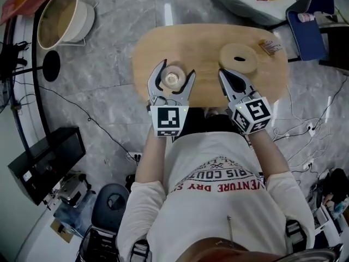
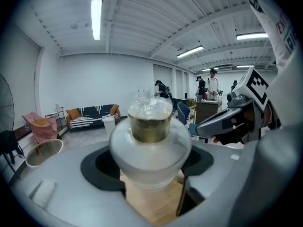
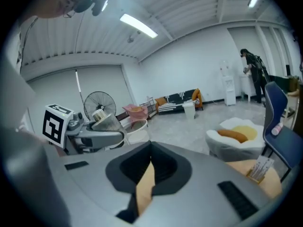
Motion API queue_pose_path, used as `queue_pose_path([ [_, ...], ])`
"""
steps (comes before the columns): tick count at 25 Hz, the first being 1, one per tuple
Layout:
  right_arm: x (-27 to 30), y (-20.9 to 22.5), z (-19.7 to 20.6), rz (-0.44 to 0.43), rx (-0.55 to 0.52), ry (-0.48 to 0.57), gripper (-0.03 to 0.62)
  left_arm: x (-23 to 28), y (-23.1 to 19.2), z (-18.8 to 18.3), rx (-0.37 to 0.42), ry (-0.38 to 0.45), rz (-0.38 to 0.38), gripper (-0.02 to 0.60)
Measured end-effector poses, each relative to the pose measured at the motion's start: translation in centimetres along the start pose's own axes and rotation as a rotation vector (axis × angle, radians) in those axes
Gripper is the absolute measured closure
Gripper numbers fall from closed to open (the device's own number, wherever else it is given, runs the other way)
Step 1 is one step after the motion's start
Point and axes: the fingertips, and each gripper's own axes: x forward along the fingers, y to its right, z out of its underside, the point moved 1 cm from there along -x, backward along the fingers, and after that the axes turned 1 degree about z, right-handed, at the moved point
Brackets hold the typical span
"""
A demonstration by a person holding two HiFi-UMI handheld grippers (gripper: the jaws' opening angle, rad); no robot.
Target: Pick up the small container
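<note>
Small container (image 1: 173, 78) sits at the near edge of the oval wooden table (image 1: 207, 37), right inside the left gripper (image 1: 175, 71). The fingers stand fairly wide, one on each side of it, and from the left gripper view the dark pads look to be up against its round sides, so I'd call that a grip already taken rather than an approach. Whether its base has left the wood I can't tell from where I stand. The next move, to my eye, is a straight lift, keeping the squeeze even and the gripper level, because the body bulges and could ride up or slip out of the fingers if tipped. The right gripper (image 1: 229, 76) is just beside it on the table edge with its fingers pinched together on nothing, taking no part. As for the thing itself, it is a squat jar with a cloudy, frosted, rounded body, a brass-coloured band around the neck and a clear, glassy top. A round wooden disc (image 1: 238, 59) lies farther back on the table, well clear of the jar.
</note>
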Motion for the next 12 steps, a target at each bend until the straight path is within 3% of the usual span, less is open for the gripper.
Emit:
queue_pose_path([
  [12,-5.1,-4.6,-10.5,-0.027,-0.265,0.174,0.599,-7.7,-1.9,-10.8,-0.002,0.113,-0.092,0.239],
])
